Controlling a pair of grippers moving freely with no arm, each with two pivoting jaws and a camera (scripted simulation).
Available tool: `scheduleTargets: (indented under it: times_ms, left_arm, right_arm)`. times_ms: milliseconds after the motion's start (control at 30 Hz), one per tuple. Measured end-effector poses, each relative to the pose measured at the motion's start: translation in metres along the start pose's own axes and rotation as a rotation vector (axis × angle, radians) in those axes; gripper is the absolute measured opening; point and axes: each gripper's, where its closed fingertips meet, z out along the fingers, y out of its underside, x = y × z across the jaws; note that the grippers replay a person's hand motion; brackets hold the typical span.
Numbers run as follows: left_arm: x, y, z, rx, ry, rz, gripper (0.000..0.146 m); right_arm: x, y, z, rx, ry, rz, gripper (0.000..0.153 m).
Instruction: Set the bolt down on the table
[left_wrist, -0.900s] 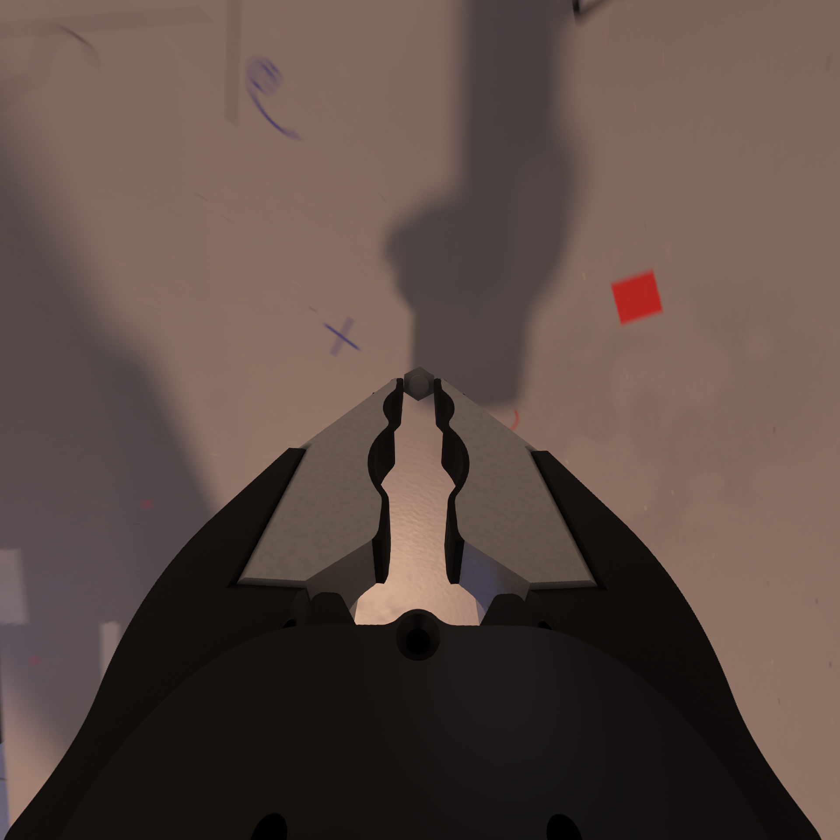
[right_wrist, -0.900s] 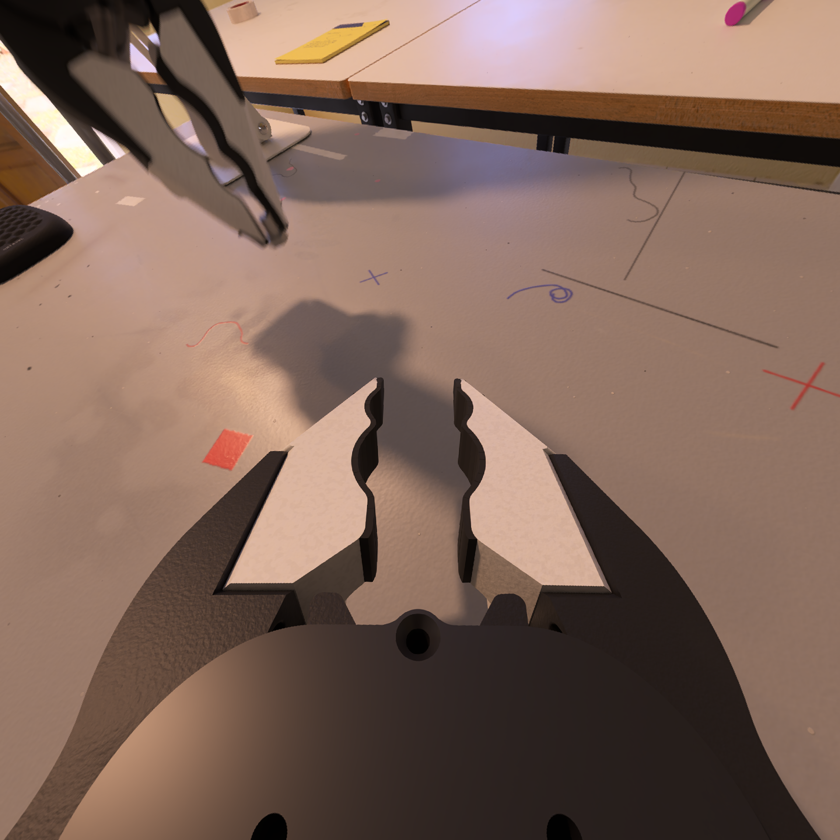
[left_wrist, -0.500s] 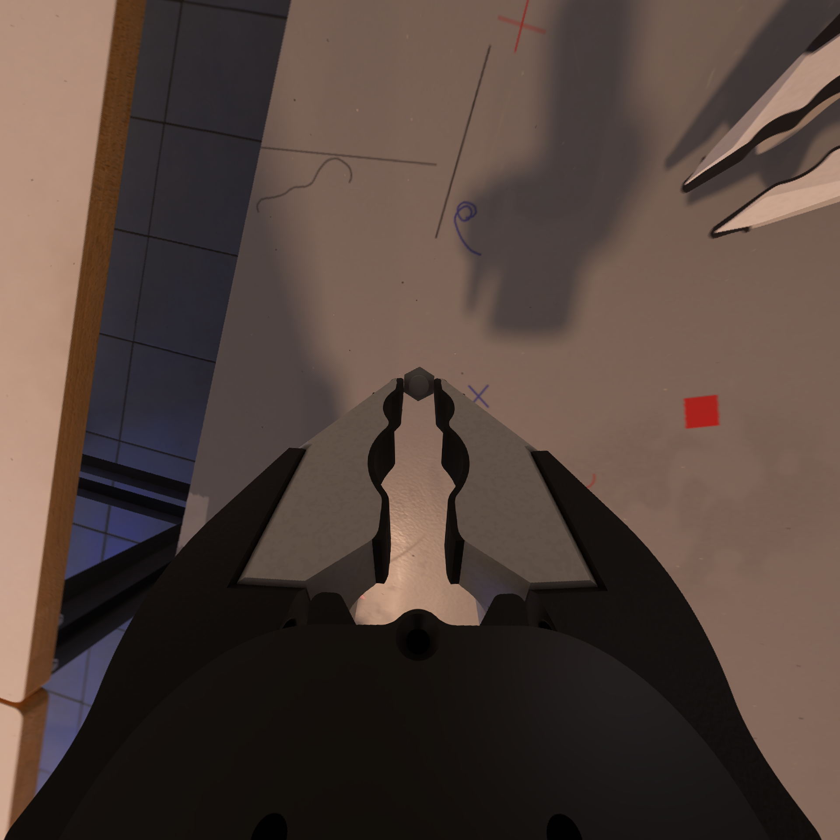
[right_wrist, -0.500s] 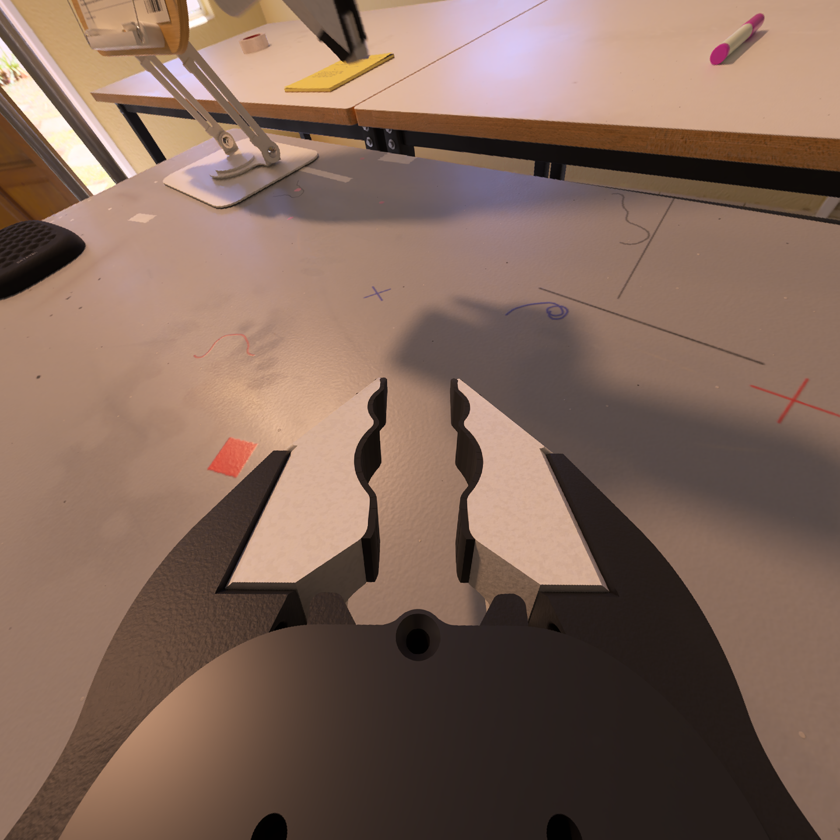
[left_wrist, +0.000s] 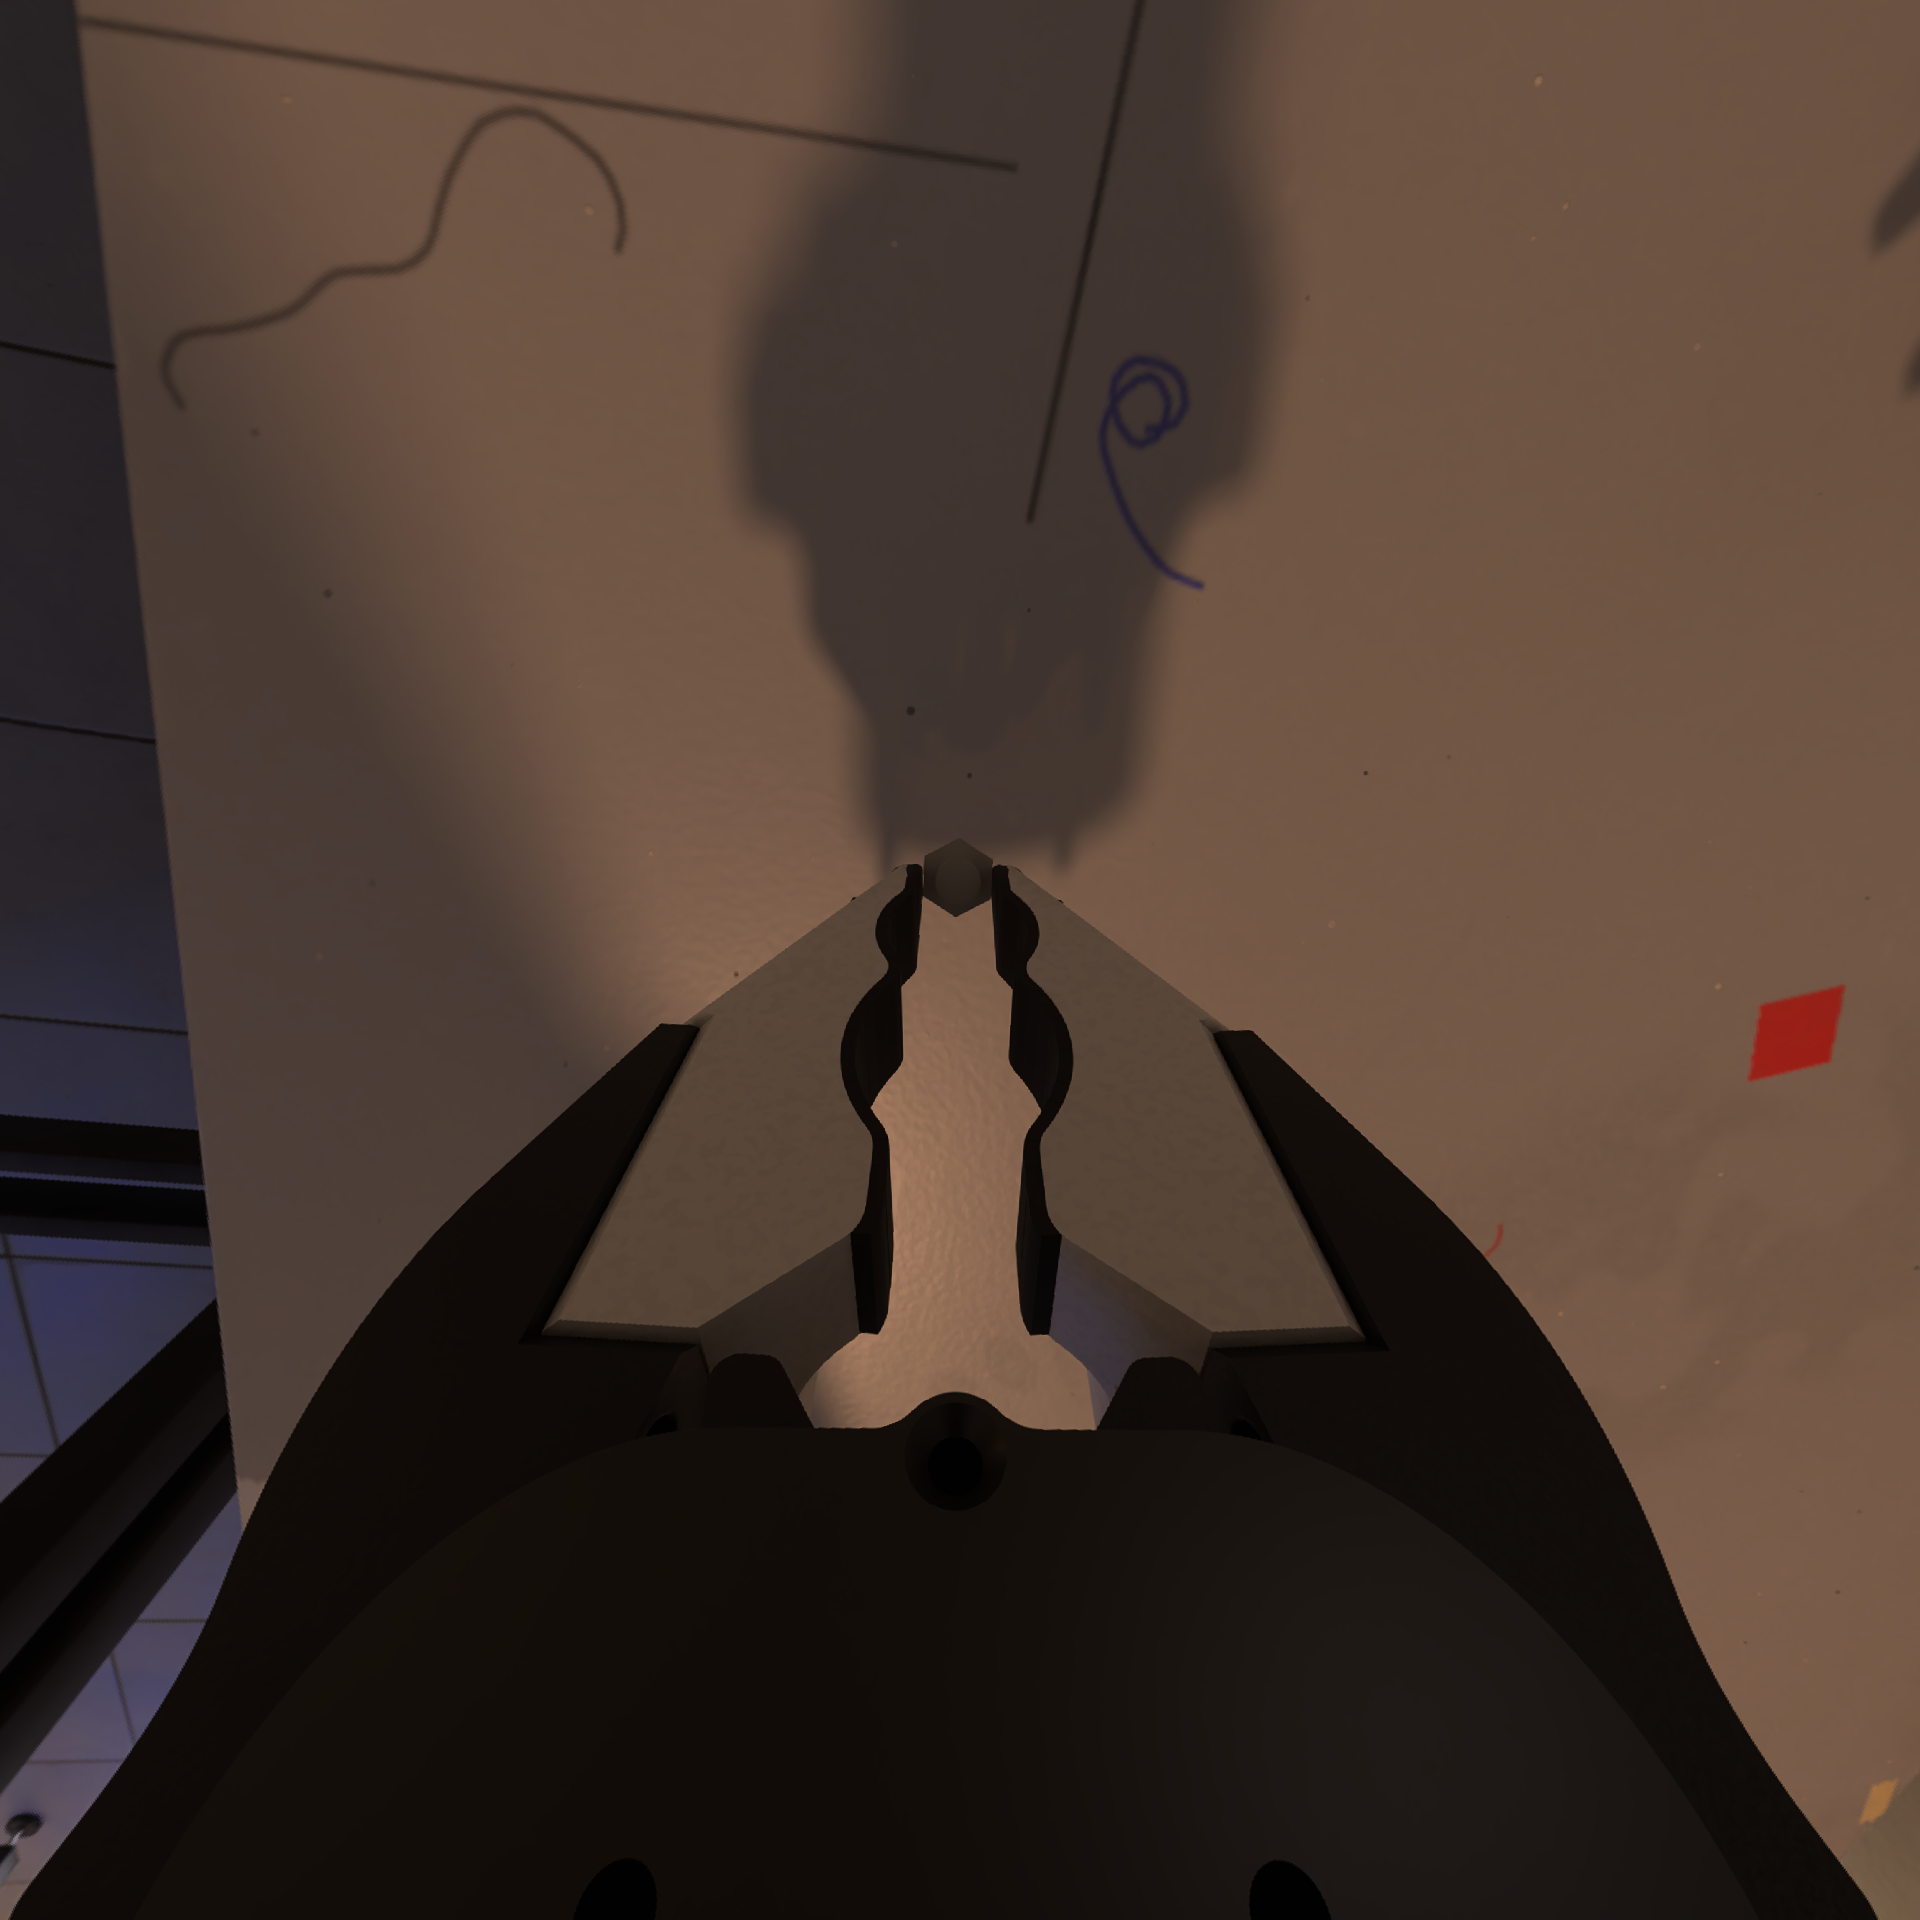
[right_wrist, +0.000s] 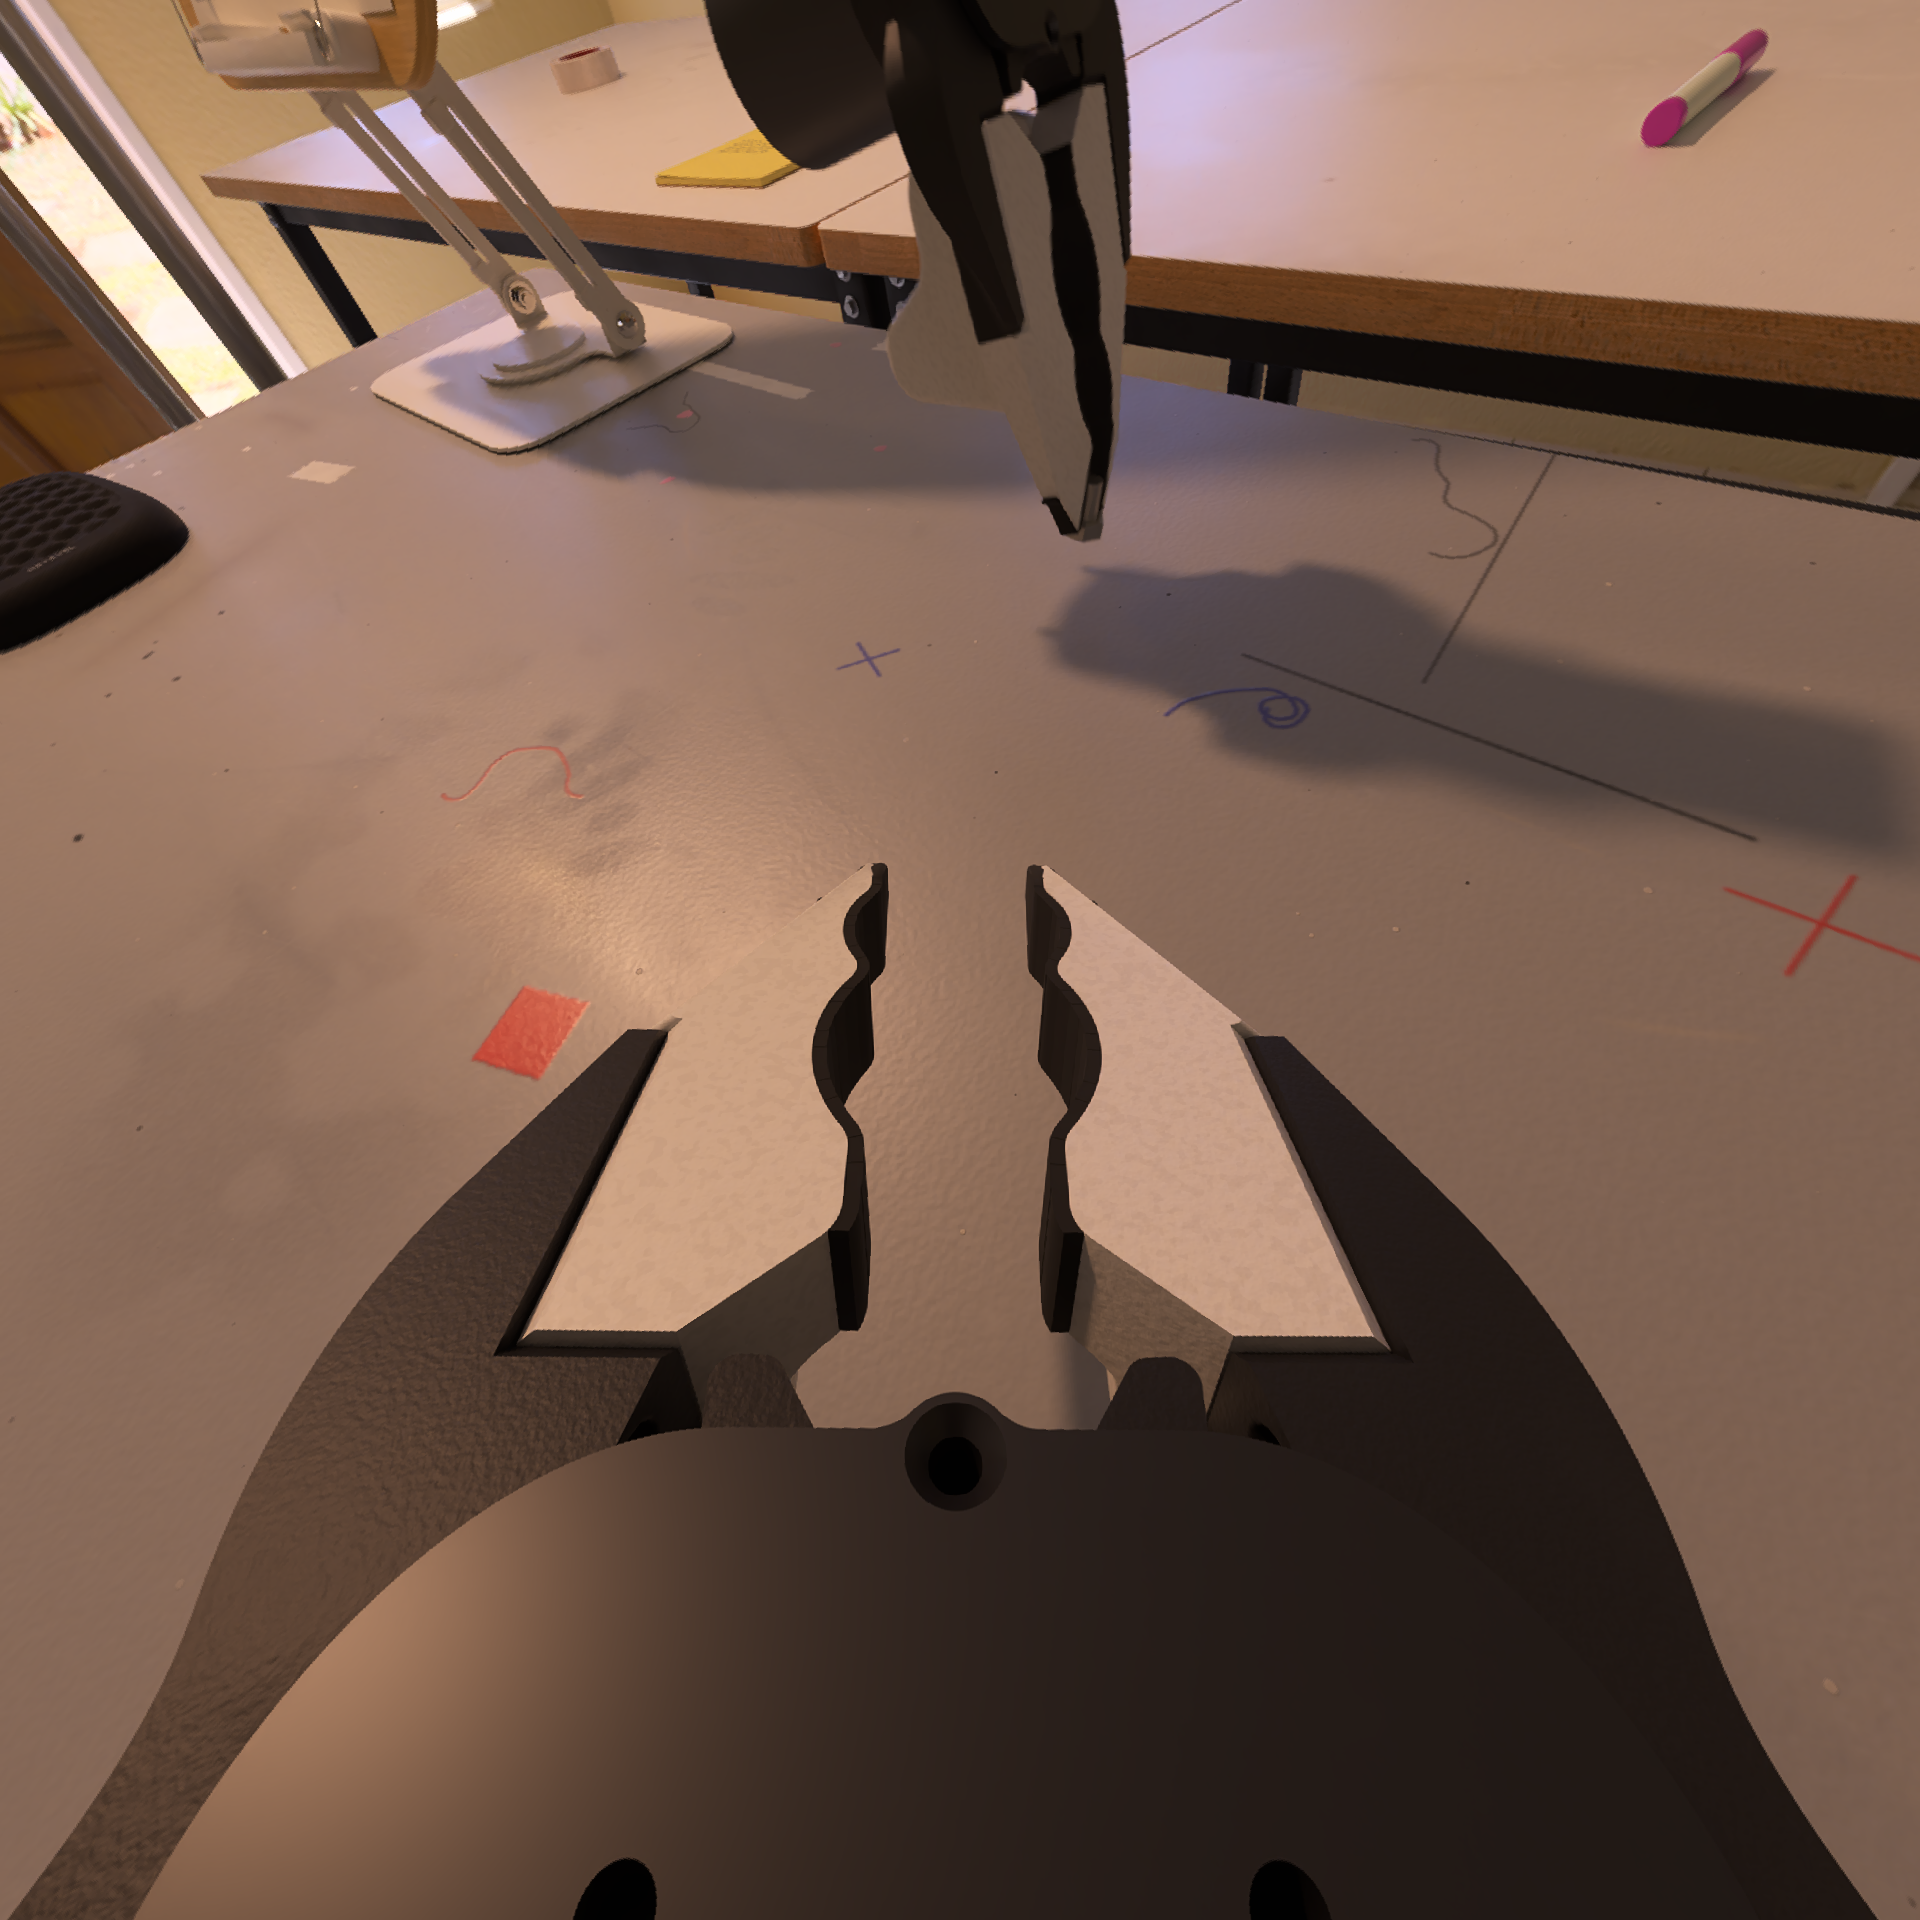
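Observation:
My left gripper (left_wrist: 956, 881) is shut on a small grey bolt (left_wrist: 956, 876), whose hexagonal head shows between the fingertips. It points down at the grey table (left_wrist: 520, 623) and hangs a little above it, close over its own shadow. In the right wrist view the left gripper (right_wrist: 1075, 520) hangs tips-down above the table's far middle; the bolt is barely visible at its tips. My right gripper (right_wrist: 956, 883) is open and empty, low over the near part of the table (right_wrist: 312, 831).
A red square marker (right_wrist: 532, 1031) lies left of my right gripper; it also shows in the left wrist view (left_wrist: 1795, 1031). A lamp stand base (right_wrist: 551, 374) and a black object (right_wrist: 73, 540) sit far left. A second table (right_wrist: 1455, 187) behind holds a pink marker pen (right_wrist: 1704, 88), a yellow pad (right_wrist: 727, 164) and a tape roll (right_wrist: 585, 69). The table's edge (left_wrist: 145, 727) runs down the left.
My left gripper, still holding the bolt, has swung across to the far middle of the table and come lower toward it. My right gripper has stayed open and nearly still.

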Motion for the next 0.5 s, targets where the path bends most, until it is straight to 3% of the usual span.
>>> scheduleTargets:
  times_ms: [500]
  left_arm:
    - [-0.0028,-0.004,0.0126,-0.055,0.013,0.026,0.013]
  right_arm:
    - [-0.0037,0.0023,0.0016,-0.012,-0.013,-0.01,0.027]
